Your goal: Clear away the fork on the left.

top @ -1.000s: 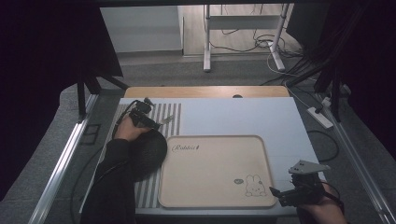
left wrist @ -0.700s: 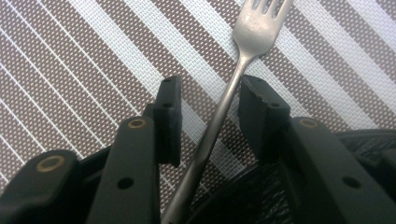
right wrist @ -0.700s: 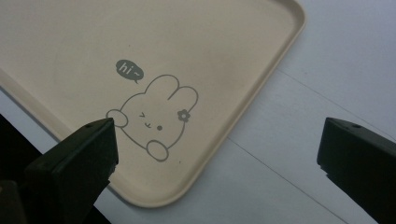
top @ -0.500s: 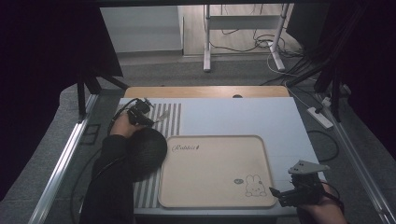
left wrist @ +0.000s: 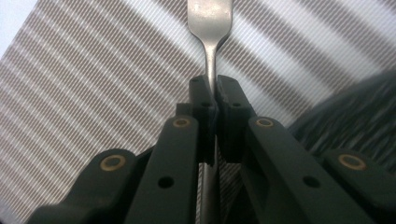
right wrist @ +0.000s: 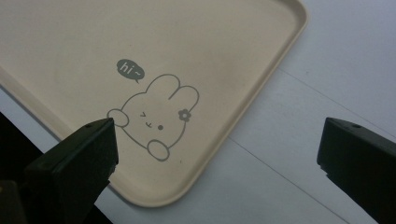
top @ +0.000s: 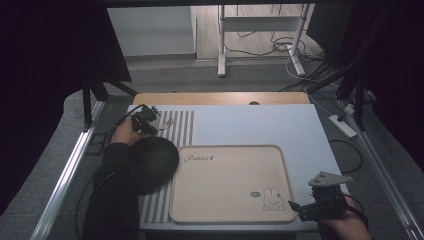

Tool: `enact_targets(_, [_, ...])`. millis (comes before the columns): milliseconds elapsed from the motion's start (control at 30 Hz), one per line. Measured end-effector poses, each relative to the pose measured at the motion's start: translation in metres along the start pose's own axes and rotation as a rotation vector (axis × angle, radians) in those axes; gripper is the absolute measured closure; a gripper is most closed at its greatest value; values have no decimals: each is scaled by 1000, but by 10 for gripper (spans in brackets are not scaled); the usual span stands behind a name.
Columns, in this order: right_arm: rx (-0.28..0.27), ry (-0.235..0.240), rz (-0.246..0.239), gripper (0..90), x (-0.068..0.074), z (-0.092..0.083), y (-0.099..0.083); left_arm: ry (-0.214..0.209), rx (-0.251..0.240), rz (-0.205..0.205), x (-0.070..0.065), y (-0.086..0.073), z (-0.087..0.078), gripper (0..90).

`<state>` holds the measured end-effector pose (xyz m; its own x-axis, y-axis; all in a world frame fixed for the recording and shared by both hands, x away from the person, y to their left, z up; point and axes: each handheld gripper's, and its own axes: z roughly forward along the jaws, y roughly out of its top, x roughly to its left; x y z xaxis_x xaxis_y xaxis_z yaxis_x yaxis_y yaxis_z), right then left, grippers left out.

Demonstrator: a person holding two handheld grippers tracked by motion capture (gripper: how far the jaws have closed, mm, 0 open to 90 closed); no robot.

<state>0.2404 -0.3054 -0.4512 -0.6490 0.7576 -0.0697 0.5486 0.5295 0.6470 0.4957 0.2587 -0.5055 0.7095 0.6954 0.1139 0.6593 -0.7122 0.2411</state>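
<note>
**Thin metal utensil pinched at its neck, far left of the counter**

The left claw (left wrist: 209, 100) is clamped on a slim metal utensil (left wrist: 210, 28), its jaws closed on the narrow neck just below where the handle broadens into a flat, rounded end. Which kind of utensil it is cannot be told, as the working end is hidden behind the jaws. In the high view this claw (top: 145, 121) sits over the striped mat (top: 182, 127) near the counter's (top: 260, 122) far left corner, beside a dark round object (top: 152, 162) at the mat's left edge.

The utensil looks stiff, light and smooth. Polished metal held on so narrow a section could well swivel or slip between the pads, so a hold on the wider, flatter part of the handle would probably resist twisting better. It seems sturdy and not fragile, though it would clatter if dropped.

The right claw (right wrist: 217, 140) is spread wide and holds nothing, hovering over the near right corner of the cream tray (right wrist: 224, 28), close to its printed rabbit (right wrist: 154, 116). The tray lies flat at the counter's near edge, and its shallow raised rim looks like the natural place to take hold.
</note>
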Motion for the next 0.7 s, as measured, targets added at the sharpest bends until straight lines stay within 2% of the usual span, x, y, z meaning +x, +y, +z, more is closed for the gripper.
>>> enact_targets(167, [7,-4,-4,0,1,0,0,34,44,3,3,-9,-10,860])
enact_targets(300, [8,-2,-2,0,1,1,0,33,48,-6,6,-13,-21,860])
enact_targets(367, [8,-3,-2,0,1,1,0,12,39,-17,6,-13,-28,860])
enact_targets(467, [8,-3,-2,0,1,1,0,-23,28,-59,3,-13,-34,860])
enact_targets(533, [7,-3,-2,0,1,1,0,-59,21,-76,0,-12,-37,860])
enact_targets(700, [6,-4,-2,0,0,0,0,-116,-12,-92,-8,-11,-39,859])
